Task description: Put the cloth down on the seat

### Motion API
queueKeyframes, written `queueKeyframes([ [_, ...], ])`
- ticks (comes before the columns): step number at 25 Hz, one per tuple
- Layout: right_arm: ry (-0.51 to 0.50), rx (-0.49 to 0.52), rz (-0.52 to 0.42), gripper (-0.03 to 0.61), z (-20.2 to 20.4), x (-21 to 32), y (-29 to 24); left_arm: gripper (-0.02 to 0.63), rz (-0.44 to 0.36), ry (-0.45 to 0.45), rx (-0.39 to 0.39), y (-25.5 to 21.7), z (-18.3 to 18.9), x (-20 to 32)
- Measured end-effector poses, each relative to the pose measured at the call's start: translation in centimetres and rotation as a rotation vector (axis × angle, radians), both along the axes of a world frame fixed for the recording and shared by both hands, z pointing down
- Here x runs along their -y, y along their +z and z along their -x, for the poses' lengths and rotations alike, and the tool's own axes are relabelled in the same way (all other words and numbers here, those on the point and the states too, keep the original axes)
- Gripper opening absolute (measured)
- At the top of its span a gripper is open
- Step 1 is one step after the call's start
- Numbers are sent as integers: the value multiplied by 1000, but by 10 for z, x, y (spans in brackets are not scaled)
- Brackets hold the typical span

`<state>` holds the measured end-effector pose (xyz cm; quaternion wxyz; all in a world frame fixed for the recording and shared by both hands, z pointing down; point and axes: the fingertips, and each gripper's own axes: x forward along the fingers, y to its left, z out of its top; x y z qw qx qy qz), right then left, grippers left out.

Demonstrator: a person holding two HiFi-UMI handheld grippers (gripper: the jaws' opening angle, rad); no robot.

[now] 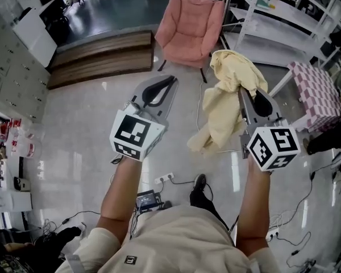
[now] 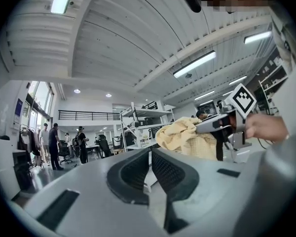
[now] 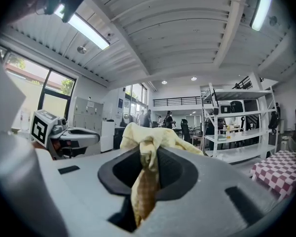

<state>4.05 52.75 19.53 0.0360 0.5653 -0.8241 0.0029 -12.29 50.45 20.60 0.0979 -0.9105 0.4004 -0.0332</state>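
Observation:
A pale yellow cloth (image 1: 224,98) hangs in the air, bunched at the top, with my right gripper (image 1: 245,95) shut on it. In the right gripper view a fold of the cloth (image 3: 147,179) is pinched between the jaws and spills over their tips. The seat, a pink armchair (image 1: 192,30), stands on the floor ahead, beyond and to the left of the cloth. My left gripper (image 1: 171,79) is held up beside the right one, to its left, shut with nothing in it. The left gripper view shows the cloth (image 2: 185,138) to its right.
White shelving (image 1: 284,7) stands at the back right. A red-checked table (image 1: 314,92) is to the right. A low wooden platform (image 1: 102,56) lies left of the armchair. A power strip (image 1: 165,178) and cables lie on the floor near the person's foot.

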Motion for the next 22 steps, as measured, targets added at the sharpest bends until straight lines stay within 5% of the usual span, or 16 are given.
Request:
queueKeyframes([
  [12, -150, 32, -19, 60, -67, 115, -6, 16, 19, -108, 33, -8, -80, 95],
  [22, -164, 56, -15, 60, -124, 163, 0, 15, 16, -117, 57, -6, -139, 143],
])
